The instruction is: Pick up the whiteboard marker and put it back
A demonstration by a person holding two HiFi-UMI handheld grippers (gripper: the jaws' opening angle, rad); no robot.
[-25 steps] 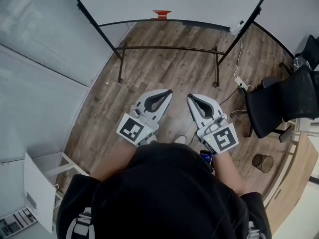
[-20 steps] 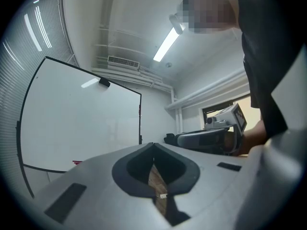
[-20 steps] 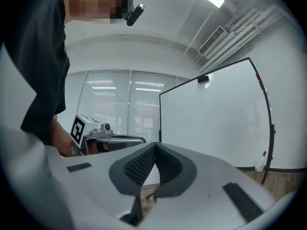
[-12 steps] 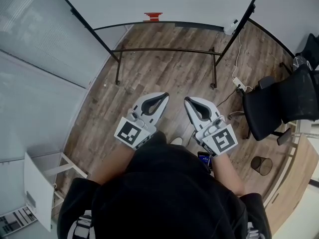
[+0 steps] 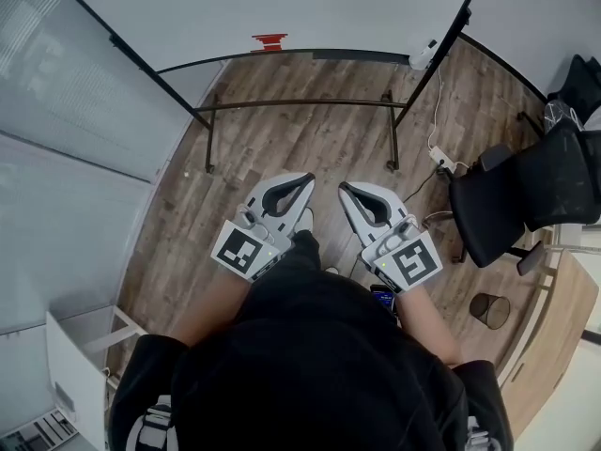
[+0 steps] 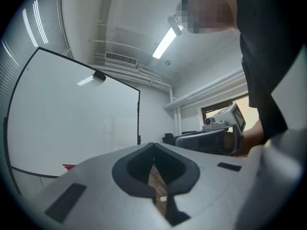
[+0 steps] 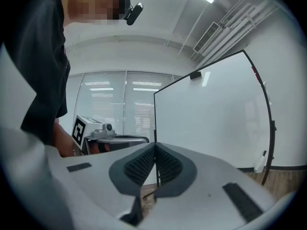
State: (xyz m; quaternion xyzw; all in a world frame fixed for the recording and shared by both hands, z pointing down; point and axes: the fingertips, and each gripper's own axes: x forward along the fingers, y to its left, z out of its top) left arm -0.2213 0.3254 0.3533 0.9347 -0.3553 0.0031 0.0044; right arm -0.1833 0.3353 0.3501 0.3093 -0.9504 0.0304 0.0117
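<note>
A whiteboard [image 5: 282, 7] on a black-legged stand faces me, also seen in the left gripper view [image 6: 72, 114] and the right gripper view [image 7: 211, 119]. On its ledge lie a small red item [image 5: 269, 41] and, at the right end, a small white item [image 5: 420, 57], [image 7: 260, 163]. I cannot pick out a marker for certain. My left gripper [image 5: 308, 178] and right gripper [image 5: 344, 188] are held side by side at waist height, pointing level at the board. Both are shut with nothing between the jaws, as the gripper views [image 6: 153, 145] [image 7: 155, 146] confirm.
A black office chair [image 5: 526, 195] stands at the right, with a round waste bin [image 5: 490, 308] and a wooden desk edge [image 5: 563, 336] behind it. A power strip and cable [image 5: 441, 158] lie by the stand's right leg. A glass wall with blinds runs along the left.
In the head view the board's ledge and stand have slid left and down as the person steps forward. Both grippers keep the same side-by-side pose and stay shut.
</note>
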